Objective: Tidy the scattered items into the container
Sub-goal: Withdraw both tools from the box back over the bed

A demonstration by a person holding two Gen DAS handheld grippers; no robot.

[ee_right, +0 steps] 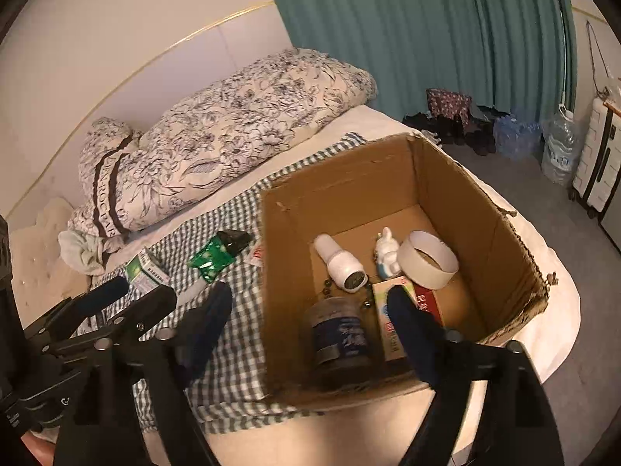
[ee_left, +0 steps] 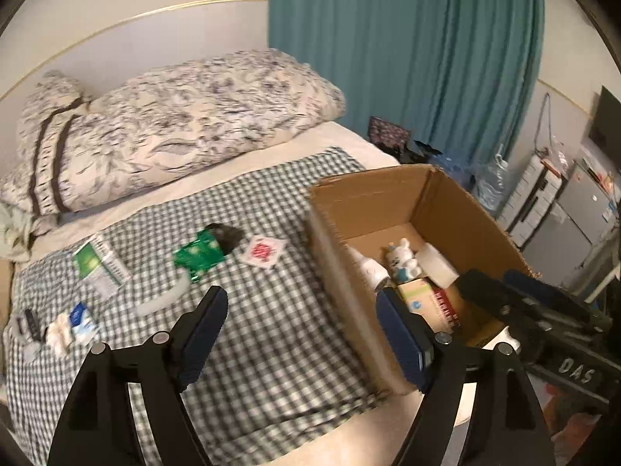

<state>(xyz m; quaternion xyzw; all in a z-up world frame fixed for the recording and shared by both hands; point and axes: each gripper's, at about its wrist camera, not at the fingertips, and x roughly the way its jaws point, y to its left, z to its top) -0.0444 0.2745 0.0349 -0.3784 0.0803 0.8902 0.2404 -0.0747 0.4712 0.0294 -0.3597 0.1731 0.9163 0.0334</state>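
Two handheld grippers are hovering over a bed where one cardboard box (ee_right: 438,178) is sitting open-topped on a green checked cloth (ee_left: 271,310), its long axis running away from the cameras toward the teal curtain (ee_right: 427,31). The left gripper (ee_left: 300,334) is hanging with its jaws standing wide and nothing between them, one finger over the cloth and the other over the box's near corner. The right gripper (ee_right: 310,310) is likewise gaping wide and carrying nothing, its right finger over the box's interior.

Inside the box, six larger items are showing: one white bottle (ee_right: 341,262) lying on its side with its cap pointing toward the far-left corner; one white rabbit figure (ee_right: 388,252) standing upright beside it; one roll of tape (ee_right: 429,258) resting at a tilt; one dark jar (ee_right: 339,334) lying near the front wall; and two flat packets, one pale (ee_right: 388,322) and one red (ee_right: 431,301), lying side by side. A few small dark beads are lying near the jar.

Out on the cloth, one green foil packet (ee_left: 198,256) is lying against one black pouch (ee_left: 227,235), with one red-and-white sachet (ee_left: 264,252) just beside them, nearest the box. One green-and-white carton (ee_left: 101,266) is lying farther left, its long axis slanting toward the pillow (ee_left: 174,132). A blue-and-white packet (ee_left: 79,320) is lying near the cloth's left edge among small items too blurred to count.
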